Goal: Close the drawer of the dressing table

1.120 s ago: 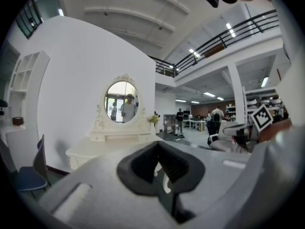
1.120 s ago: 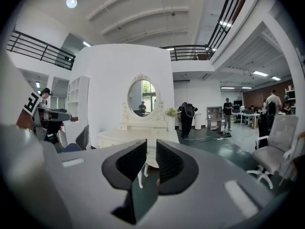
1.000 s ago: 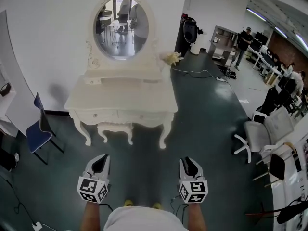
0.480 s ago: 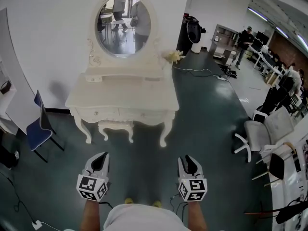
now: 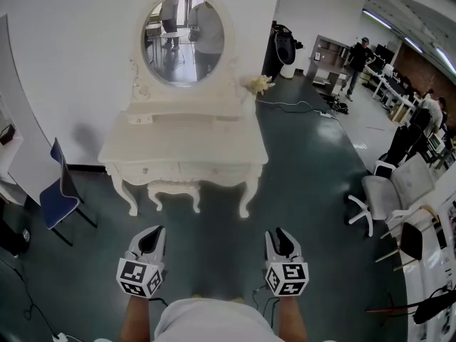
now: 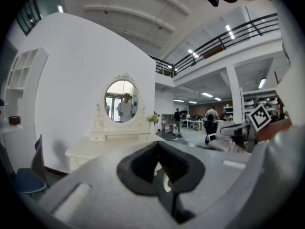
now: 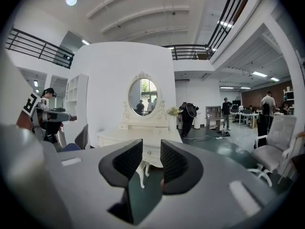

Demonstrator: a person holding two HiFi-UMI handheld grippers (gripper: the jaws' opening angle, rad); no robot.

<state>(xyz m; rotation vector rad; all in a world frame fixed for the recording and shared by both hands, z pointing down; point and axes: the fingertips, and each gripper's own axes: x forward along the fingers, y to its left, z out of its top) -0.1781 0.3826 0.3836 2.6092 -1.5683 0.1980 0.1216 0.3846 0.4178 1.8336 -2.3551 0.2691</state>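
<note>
The dressing table (image 5: 182, 144), cream-white w/ curved legs, was seen against the white wall at 12 o'clock from both grippers, well apart from them across a stretch of dark green floor (image 5: 299, 184). An oval mirror (image 5: 184, 40) was mounted upright on its back edge. Drawer fronts (image 5: 146, 168) were set side by side along the front apron, under the tabletop. Whether either was pulled out couldn't be told from the head view. In the R gripper view one front w/ a small knob was framed btwn the jaws, far off. A matching stool (image 5: 173, 191) was tucked under the table at its 6 o'clock. A blue chair (image 5: 53, 201) was placed at the table's 8 o'clock, and pale flowers (image 5: 258, 84) at its 2 o'clock, by the wall corner.

The L gripper (image 5: 150, 239) was held low at approx 7 o'clock in the head view, pointed at the table. Its pads were brought together, only a sliver left btwn them and nothing gripped. The R gripper (image 5: 282, 241) was held level w/ it at approx 5 o'clock. Its jaws had just been opening and were spread wide, w/ nothing held btwn them.

White office chairs (image 5: 381, 191) were parked at 3 o'clock. A person (image 5: 356, 59) was seen standing far back at 2 o'clock.
</note>
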